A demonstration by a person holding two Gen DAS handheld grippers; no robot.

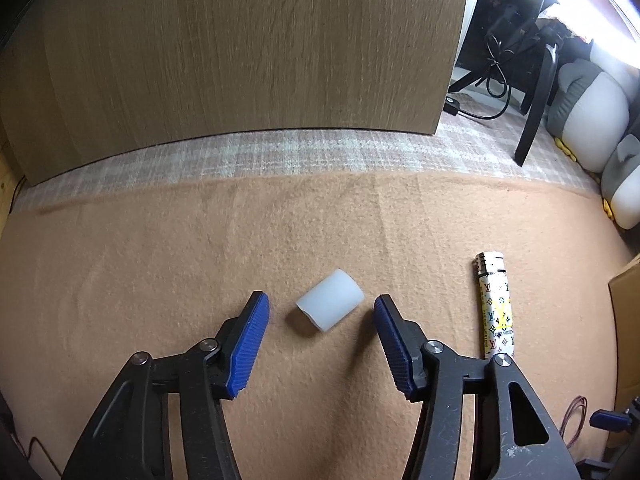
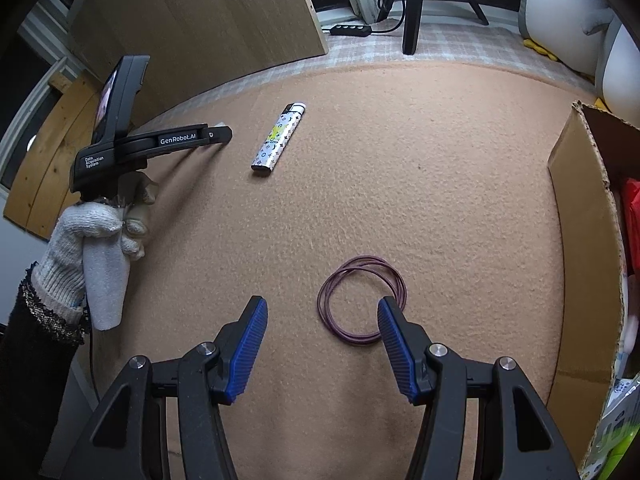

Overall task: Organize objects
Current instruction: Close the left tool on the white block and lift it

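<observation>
A small white translucent tube piece [image 1: 330, 306] lies on the tan blanket [image 1: 200, 248], just ahead of and between the blue pads of my open left gripper [image 1: 322, 306]. A patterned white lighter [image 1: 495, 308] lies to its right; it also shows in the right wrist view [image 2: 279, 137]. My right gripper [image 2: 322, 312] is open and empty, low over the blanket, with a coil of purple wire [image 2: 362, 300] just ahead near its right finger. The left gripper [image 2: 216, 135] shows at left in the right wrist view, held by a gloved hand [image 2: 100, 220].
An open cardboard box [image 2: 584, 240] with items inside stands at the right edge of the blanket. A wooden panel [image 1: 240, 48] stands behind the blanket. A black chair leg [image 2: 412, 12], cables and a power strip [image 2: 352, 29] sit beyond. Plush toys [image 1: 592, 112] lie far right.
</observation>
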